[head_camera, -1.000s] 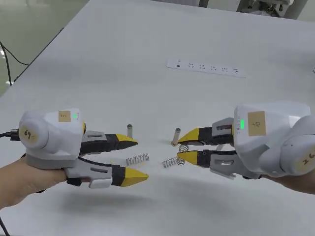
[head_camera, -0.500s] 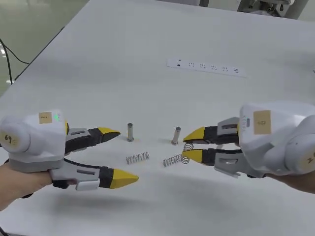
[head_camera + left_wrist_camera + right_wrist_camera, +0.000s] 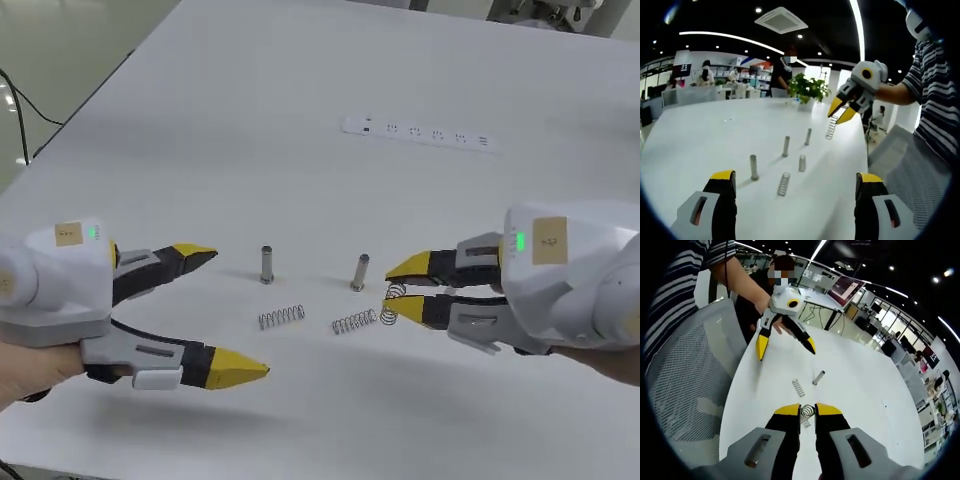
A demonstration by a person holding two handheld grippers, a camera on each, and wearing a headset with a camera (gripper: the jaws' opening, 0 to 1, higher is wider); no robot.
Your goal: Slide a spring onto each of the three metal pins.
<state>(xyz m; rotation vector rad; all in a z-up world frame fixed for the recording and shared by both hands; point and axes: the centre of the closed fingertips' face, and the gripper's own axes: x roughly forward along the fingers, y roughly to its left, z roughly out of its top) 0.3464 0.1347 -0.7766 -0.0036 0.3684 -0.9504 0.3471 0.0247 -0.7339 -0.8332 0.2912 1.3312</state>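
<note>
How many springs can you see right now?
3. Left spring and middle spring lie loose on the table; the third spring is pinched in the right hand-held gripper. More may be hidden.

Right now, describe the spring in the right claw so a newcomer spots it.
On the white table, this side of the power strip, stand two pins. Right of them the right claw pinches one spring; the other two springs lie flat.
</note>
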